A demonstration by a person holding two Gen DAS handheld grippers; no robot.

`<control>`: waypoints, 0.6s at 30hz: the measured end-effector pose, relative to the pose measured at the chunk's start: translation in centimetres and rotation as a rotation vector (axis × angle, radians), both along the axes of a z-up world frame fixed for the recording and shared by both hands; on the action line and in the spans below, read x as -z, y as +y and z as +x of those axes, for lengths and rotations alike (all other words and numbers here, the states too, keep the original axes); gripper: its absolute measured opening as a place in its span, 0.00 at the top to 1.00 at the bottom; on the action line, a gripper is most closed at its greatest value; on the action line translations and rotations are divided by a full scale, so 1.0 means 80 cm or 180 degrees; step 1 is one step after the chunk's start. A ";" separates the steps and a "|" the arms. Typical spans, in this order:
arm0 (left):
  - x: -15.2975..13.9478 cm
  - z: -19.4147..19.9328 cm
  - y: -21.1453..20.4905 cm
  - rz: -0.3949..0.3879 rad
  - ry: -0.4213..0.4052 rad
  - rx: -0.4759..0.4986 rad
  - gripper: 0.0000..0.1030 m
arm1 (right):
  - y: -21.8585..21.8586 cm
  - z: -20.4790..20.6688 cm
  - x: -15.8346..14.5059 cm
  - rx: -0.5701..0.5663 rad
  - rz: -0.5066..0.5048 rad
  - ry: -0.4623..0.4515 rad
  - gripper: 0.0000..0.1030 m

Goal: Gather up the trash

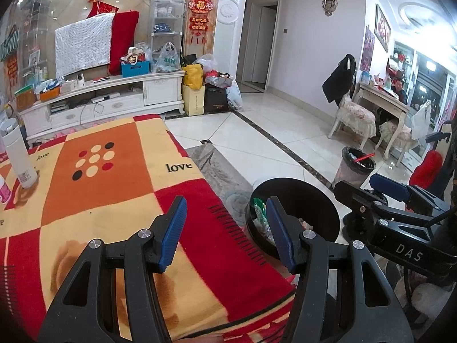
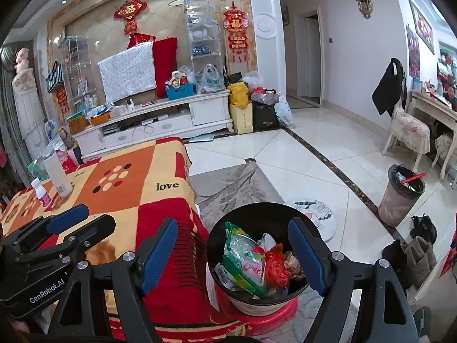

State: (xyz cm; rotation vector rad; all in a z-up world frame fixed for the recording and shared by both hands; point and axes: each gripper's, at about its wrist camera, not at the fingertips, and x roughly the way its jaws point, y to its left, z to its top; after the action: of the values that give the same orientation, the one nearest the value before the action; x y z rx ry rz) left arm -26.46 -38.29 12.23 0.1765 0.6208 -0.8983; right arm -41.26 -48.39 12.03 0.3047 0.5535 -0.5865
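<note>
A black trash bin stands on the floor against the blanket-covered table. It holds a green-and-clear plastic bag, a red wrapper and other scraps. My right gripper hovers over the bin, open wide, with nothing between its blue pads. My left gripper is open over the table's near corner, also empty; the bin lies just right of it. Each gripper shows in the other's view: the right gripper and the left gripper.
A white tumbler and a small pink-labelled bottle stand on the table's far left. A second grey bin, shoes and a cat cushion lie on the tiled floor. Chairs and a desk with a seated person are at far right.
</note>
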 end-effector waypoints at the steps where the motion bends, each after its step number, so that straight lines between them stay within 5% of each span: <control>1: 0.000 0.000 0.000 0.0001 -0.0002 -0.0004 0.45 | 0.000 -0.001 0.000 0.0005 -0.0002 -0.0001 0.24; 18: 0.001 -0.002 -0.002 0.0013 0.0005 0.0007 0.45 | -0.001 0.000 -0.001 0.0023 0.0005 0.0019 0.23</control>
State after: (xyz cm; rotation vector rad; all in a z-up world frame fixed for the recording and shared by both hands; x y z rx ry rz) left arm -26.61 -38.41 12.13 0.1801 0.6242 -0.8994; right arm -41.23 -48.49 12.10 0.3068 0.5588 -0.5939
